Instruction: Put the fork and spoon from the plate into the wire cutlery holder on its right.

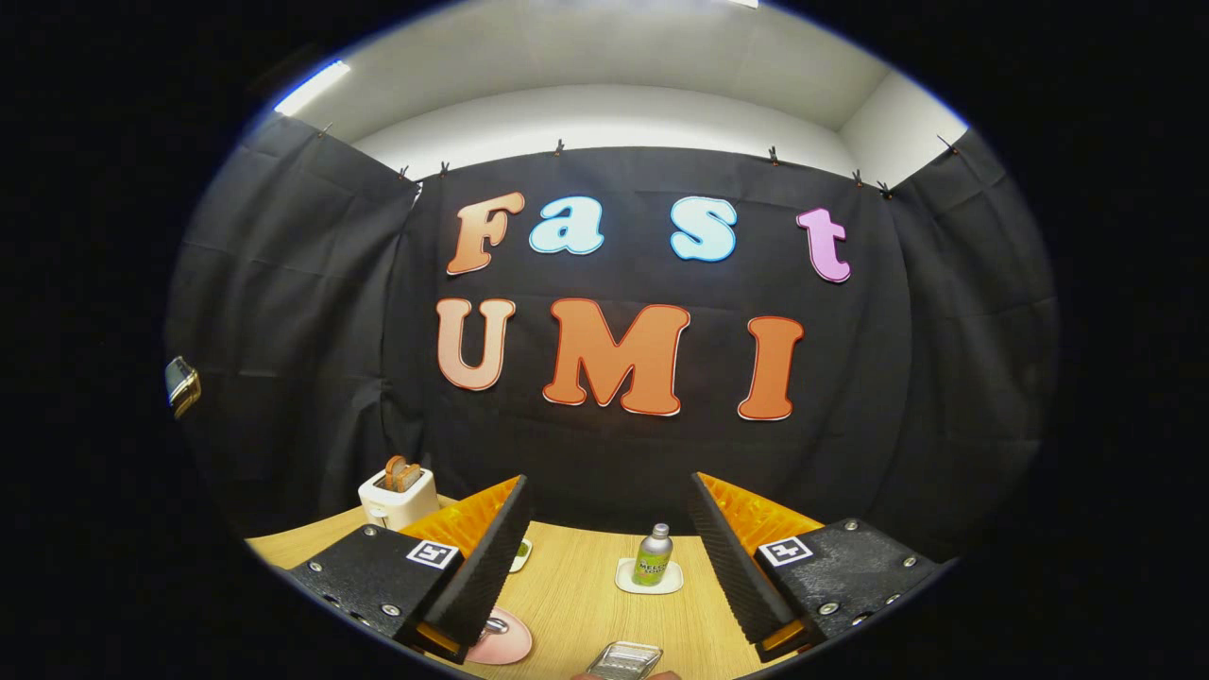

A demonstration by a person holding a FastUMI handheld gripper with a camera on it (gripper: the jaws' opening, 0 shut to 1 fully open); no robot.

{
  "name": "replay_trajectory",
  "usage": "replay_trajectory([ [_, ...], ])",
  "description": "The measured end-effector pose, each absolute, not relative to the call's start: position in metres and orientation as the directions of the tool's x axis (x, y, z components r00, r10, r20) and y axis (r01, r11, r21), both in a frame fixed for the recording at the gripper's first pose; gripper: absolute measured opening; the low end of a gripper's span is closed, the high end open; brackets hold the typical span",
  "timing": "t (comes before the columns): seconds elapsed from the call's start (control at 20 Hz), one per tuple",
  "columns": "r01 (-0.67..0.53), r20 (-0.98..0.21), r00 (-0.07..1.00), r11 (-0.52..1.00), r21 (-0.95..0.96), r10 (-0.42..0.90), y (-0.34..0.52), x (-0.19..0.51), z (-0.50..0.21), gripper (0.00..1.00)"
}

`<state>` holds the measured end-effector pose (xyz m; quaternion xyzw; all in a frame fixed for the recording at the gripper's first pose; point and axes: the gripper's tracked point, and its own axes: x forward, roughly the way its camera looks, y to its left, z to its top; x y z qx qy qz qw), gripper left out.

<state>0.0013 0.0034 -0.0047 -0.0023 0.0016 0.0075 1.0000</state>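
One pink plate [503,639] with cutlery barely showing, one wire holder [625,659], one bottle [653,555] on a coaster [648,578] and one toaster [398,497] stand on the tabletop [576,595]. The gripper [604,557] hovers level above, fingers wide apart, holding nothing.

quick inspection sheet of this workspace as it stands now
surface: wooden table, mostly bare between the fingers
job's things: pink plate beside the left finger with a metal utensil on it, type unclear; wire holder nearer than the plate, to its right
clutter: toaster with toast; bottle on a white coaster
grippers: gripper open, fingers wide apart above the table, holding nothing
cables: nothing seen
surroundings: black cloth wall, white ceiling
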Motion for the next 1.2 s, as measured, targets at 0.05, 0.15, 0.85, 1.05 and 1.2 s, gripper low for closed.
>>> replay_trajectory([
  [0.05, -0.016, -0.005, 1.0, 1.0, -0.006, 0.016, 0.004, 0.002, -0.006, 0.99],
  [0.15, -0.019, -0.01, 1.0, 1.0, -0.007, 0.019, 0.007, 0.003, -0.007, 0.99],
  [0.85, -0.046, -0.03, 0.998, 0.999, -0.01, 0.046, 0.023, 0.008, -0.02, 0.99],
  [1.05, -0.087, -0.058, 0.995, 0.996, -0.009, 0.086, 0.039, 0.01, -0.031, 0.99],
  [1.2, -0.104, -0.078, 0.992, 0.995, -0.006, 0.103, 0.05, 0.01, -0.042, 0.99],
])
